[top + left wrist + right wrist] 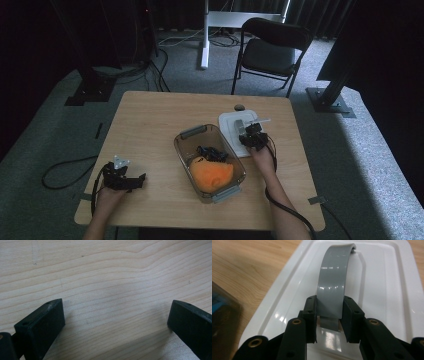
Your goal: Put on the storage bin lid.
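Note:
A white lid (234,131) (382,290) with a grey arched handle (332,287) lies on the wooden table (150,125) to the right of a clear container (185,147). My right gripper (251,136) (329,319) is shut on that handle, one black jaw pressed against each side of it. Inside the container are an orange soft thing (211,175) and a small black object (210,152). My left gripper (131,180) (116,322) rests near the table's front left corner, open, with bare wood between its jaws.
A black folding chair (272,50) stands beyond the far edge of the table, with a white desk leg (205,35) behind it. A small dark knob (239,107) lies on the table just past the lid. Cables trail off the table's front.

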Tool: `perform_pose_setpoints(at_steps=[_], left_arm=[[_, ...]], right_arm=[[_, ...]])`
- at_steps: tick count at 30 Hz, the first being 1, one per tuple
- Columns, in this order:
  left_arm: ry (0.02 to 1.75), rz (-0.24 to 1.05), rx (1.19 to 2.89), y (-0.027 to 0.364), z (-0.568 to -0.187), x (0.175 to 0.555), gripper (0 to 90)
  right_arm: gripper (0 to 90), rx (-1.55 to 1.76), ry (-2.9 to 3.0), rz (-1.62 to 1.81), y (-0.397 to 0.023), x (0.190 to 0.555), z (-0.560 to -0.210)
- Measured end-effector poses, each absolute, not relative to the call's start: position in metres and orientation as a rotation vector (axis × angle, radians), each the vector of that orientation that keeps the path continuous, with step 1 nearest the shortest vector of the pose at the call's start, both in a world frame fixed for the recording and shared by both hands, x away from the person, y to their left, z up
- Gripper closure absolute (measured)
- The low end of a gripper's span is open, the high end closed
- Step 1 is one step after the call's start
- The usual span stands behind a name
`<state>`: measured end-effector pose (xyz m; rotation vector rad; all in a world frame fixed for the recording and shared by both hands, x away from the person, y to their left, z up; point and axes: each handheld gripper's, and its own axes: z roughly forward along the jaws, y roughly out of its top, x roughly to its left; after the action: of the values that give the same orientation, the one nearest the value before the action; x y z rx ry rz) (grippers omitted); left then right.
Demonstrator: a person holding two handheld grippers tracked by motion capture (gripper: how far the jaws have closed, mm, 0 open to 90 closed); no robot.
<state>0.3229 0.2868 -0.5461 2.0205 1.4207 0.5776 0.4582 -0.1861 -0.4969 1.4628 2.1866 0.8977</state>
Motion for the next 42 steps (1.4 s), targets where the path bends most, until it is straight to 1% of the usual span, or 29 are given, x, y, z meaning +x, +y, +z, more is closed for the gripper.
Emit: perform_pose_setpoints(at_steps=[9, 20, 32, 42], left_arm=[[1.422, 0.578, 2.02, 0.287, -0.546, 0.323, 1.5], [1.421, 0.577, 2.022, 0.287, -0.546, 0.323, 1.5], [1.421, 0.577, 2.021, 0.287, -0.546, 0.323, 1.5], [1.421, 0.579, 2.02, 0.287, -0.546, 0.323, 1.5]], right_arm=[[68.0, 1.48, 2.141, 0.959, -0.208, 0.445, -0.478], [68.1, 1.472, 2.103, 0.989, -0.226, 0.428, -0.46], [68.1, 1.439, 2.059, 1.052, -0.235, 0.405, -0.429], [68.0, 1.381, 2.041, 1.125, -0.229, 0.384, -0.408]])
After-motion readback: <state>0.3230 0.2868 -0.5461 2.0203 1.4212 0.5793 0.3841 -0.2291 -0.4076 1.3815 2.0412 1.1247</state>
